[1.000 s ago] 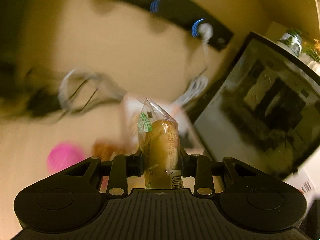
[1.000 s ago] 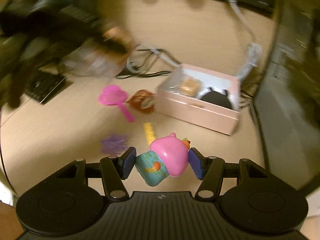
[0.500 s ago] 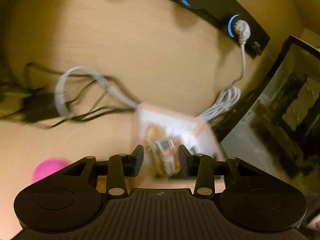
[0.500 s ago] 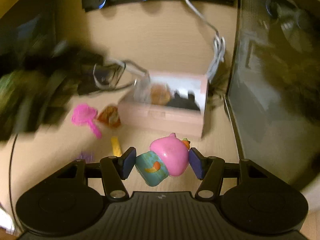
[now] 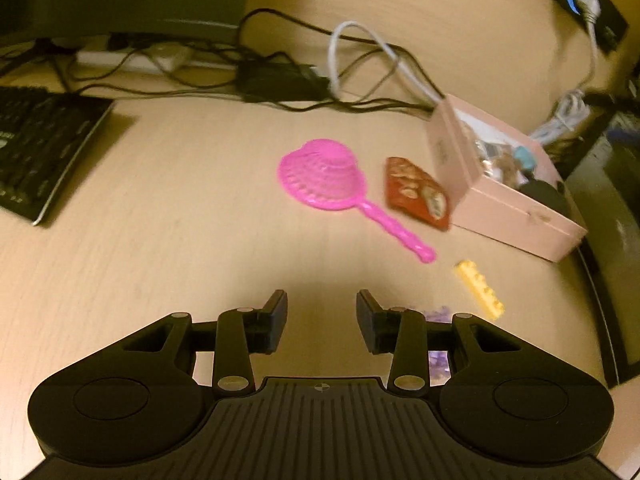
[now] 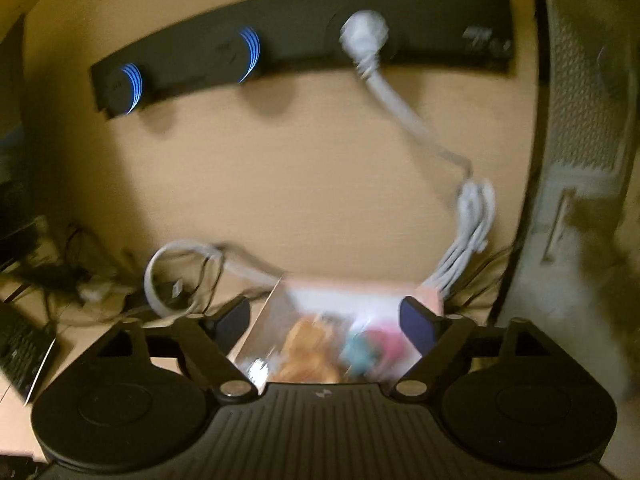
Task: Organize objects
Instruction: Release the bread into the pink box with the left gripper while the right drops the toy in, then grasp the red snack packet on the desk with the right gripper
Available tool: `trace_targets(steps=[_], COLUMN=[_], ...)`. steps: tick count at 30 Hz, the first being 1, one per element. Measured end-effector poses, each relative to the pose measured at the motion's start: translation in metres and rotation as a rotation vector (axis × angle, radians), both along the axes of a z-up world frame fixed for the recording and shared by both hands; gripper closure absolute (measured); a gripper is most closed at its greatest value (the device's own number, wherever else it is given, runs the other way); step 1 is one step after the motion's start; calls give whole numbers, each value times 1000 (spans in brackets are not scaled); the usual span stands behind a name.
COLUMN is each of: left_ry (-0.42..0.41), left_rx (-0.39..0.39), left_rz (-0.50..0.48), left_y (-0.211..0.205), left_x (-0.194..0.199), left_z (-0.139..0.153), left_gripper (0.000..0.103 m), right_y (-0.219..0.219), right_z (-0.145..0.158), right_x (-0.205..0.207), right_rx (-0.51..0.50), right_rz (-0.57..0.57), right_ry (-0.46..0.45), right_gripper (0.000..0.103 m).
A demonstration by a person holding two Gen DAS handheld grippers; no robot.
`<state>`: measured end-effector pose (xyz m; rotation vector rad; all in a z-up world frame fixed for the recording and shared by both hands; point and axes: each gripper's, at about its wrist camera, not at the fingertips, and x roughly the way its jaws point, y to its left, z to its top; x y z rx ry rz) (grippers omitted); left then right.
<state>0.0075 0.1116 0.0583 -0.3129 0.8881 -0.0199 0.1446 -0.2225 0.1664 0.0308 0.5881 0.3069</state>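
Note:
My left gripper (image 5: 322, 312) is open and empty above the desk. Ahead of it lie a pink toy strainer (image 5: 324, 176), a red snack packet (image 5: 418, 194), a yellow brick (image 5: 480, 290) and a purple bit (image 5: 438, 314) partly behind my right finger. The pink box (image 5: 504, 204) holds a wrapped bun and other items. My right gripper (image 6: 326, 322) is open over the pink box (image 6: 428, 294); a pink-and-teal toy (image 6: 370, 350) lies blurred inside beside the wrapped bun (image 6: 308, 352).
A black keyboard (image 5: 38, 148) lies at the left. Tangled cables (image 5: 280, 76) and a black power strip (image 6: 280, 46) with a white plug (image 6: 366, 36) run along the back. A dark computer case (image 6: 588, 120) stands at the right.
My left gripper dropped the wrapped bun into the pink box, opened and swung back left. My right gripper moved over the box and opened, letting the pink-and-teal toy go into it.

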Motion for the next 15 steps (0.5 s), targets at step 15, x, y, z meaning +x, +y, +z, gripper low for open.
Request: trace_targets(steps=[15], left_ry=[-118], left_rx=[3], left_rz=[-210], left_y=[-53], left_x=[104], left_z=[28], left_gripper=[62], right_y=[-2], right_z=[-96], right_x=[-140], right_rx=[-188], right_rz=[42], right_ry=[199], right_gripper=[15])
